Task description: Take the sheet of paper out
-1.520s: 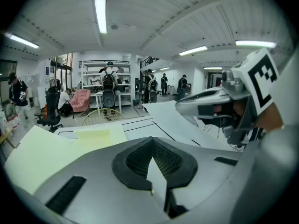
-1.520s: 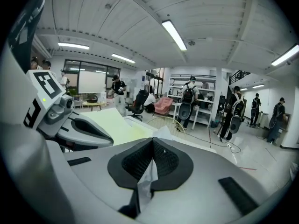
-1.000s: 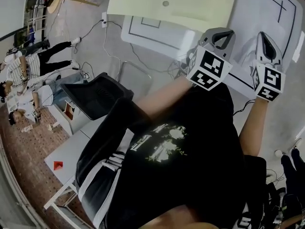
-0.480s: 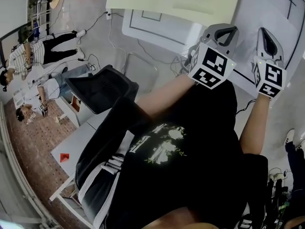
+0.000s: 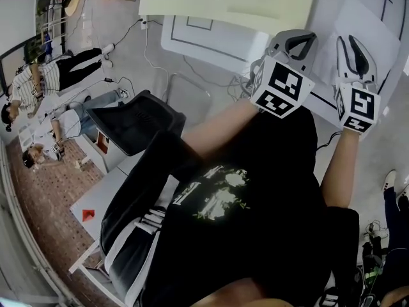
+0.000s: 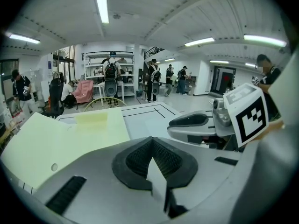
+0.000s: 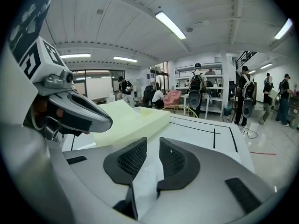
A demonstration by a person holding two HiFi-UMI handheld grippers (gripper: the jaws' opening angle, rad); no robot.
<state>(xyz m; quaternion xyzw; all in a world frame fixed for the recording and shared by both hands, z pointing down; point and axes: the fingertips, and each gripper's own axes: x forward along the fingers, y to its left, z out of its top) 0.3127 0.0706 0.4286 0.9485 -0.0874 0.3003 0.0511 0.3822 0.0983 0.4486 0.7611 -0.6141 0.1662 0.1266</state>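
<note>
left gripper [image 6: 152, 157] and right gripper [image 7: 150, 161] each clamp on the white paper [image 7: 145, 182], side by side above the table [image 5: 211, 40], right of the yellow folder [image 5: 236, 2].

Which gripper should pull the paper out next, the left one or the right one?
Probably the right gripper: its jaws pinch the white sheet of paper, which spreads out beside it in the head view. The left gripper pinches only a white sliver.

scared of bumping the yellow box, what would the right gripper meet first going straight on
Likely nothing near: the right gripper, jaws shut on the sheet of paper, points out over the white table; the pale yellow box lies left of that line. Depth unclear.
</note>
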